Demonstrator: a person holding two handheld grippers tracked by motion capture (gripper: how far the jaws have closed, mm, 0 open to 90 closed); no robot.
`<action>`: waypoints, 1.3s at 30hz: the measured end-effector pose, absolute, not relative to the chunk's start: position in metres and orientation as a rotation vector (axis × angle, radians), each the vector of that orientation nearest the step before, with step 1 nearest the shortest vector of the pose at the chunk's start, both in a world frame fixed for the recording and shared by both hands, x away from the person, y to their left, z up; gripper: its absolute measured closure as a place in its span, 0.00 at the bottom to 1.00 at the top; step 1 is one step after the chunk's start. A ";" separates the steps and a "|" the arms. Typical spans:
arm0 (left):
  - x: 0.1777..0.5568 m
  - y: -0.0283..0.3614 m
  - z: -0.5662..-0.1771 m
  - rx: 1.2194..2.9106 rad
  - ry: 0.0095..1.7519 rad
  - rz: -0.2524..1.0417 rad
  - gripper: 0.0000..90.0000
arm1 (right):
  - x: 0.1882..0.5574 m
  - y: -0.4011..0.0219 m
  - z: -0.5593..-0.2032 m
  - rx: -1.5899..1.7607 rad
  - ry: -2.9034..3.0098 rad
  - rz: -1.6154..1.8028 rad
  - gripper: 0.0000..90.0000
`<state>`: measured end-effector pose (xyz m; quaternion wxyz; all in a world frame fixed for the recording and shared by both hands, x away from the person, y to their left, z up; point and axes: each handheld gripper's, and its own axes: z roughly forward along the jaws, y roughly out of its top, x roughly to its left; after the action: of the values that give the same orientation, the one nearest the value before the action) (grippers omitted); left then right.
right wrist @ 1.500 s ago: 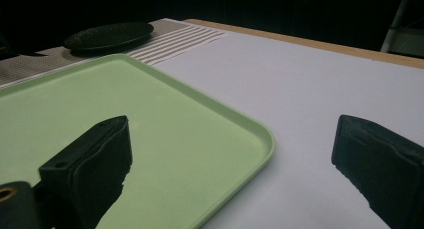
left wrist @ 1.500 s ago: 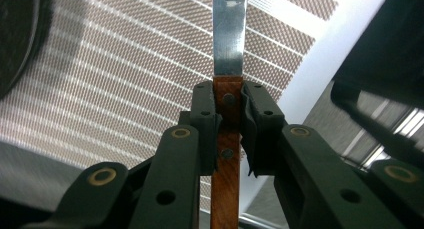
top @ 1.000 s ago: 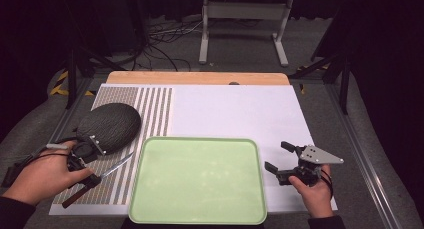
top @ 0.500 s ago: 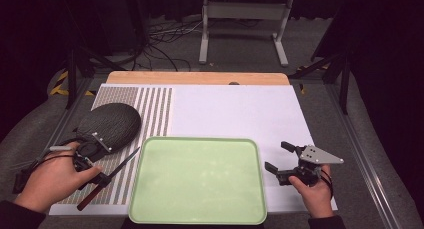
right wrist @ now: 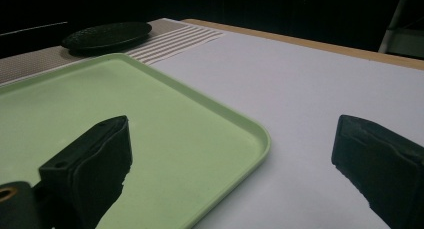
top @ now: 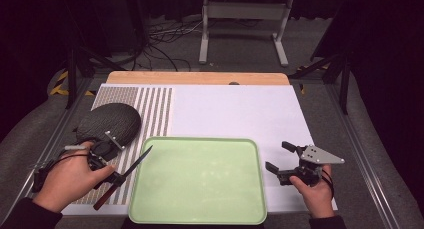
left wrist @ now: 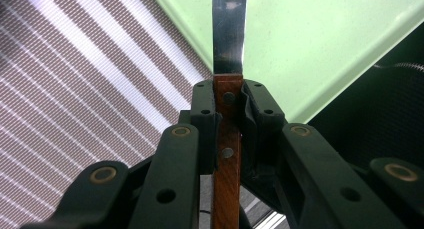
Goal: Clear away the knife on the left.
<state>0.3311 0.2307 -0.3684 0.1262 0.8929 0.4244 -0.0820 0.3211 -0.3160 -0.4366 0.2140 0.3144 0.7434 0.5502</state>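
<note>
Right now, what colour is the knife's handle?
Reddish-brown wood with metal rivets; the knife handle shows best in the left gripper view.

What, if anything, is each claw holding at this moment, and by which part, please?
The left claw grips a knife by its wooden handle, just behind the blade. The right claw is open, holding nothing.

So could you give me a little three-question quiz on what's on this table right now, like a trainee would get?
1. True or false: the left gripper is shut on the knife.
2. What colour is the tray? A green, B red, C blue.
3. Fill in: the right gripper, with nothing between its jaws, is ____.

Key: 1 true. 2 A. 3 open.
</note>
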 end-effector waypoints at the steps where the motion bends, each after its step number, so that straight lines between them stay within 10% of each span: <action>1: 0.332 0.229 -0.369 2.594 1.233 -0.255 0.86 | 0.321 -0.316 -0.437 0.871 2.061 1.530 0.04; 39: 0.344 0.172 -0.413 2.508 1.168 -0.413 0.86 | 0.322 -0.317 -0.437 0.869 2.068 1.534 0.04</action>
<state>0.3439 0.1716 -0.4127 0.1713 0.8833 0.4113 -0.1456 0.3216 -0.3172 -0.4371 0.2106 0.3126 0.7440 0.5518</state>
